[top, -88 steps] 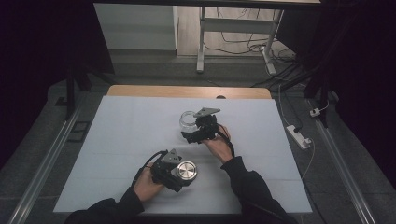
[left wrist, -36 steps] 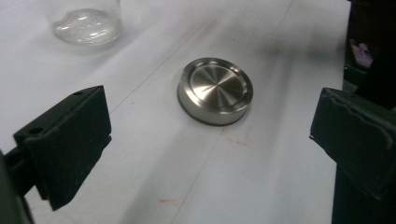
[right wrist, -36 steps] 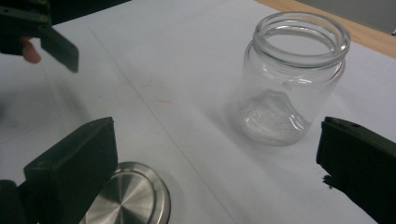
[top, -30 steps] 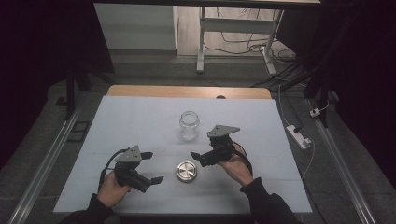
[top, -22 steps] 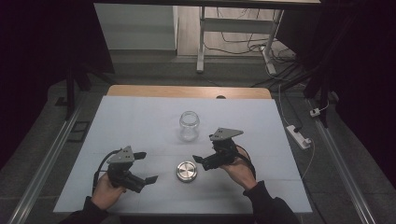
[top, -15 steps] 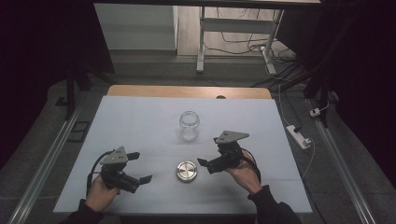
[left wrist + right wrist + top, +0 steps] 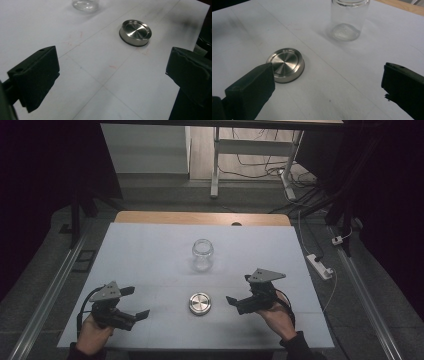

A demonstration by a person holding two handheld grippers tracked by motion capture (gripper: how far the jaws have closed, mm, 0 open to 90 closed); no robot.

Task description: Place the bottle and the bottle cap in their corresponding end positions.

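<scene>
You had the glass jar (image 7: 202, 254) standing upright and open-mouthed on the white table (image 7: 150, 250), with nothing in it that the pictures showed. Its steel lid (image 7: 200, 303) lay flat on the table on your side of the jar, apart from it, its brushed top facing up.

Your left gripper (image 7: 131, 302) sat well to the left of the lid, jaws spread wide and holding nothing; in the left gripper view the lid (image 7: 135, 32) lay ahead between the two black jaws, with the jar's base (image 7: 85, 4) beyond it. Your right gripper (image 7: 239, 291) sat to the right of the lid, nearer to it, jaws likewise parted and empty; in the right gripper view the lid (image 7: 286, 64) showed just past the left-hand jaw and the jar (image 7: 348, 20) farther off.

Judging by that layout, the unscrewing looked done: lid off, jar free, both tools clear of them. If the lid was meant to go back on, that part was wholly ahead of you, since neither piece was in a grip.
</scene>
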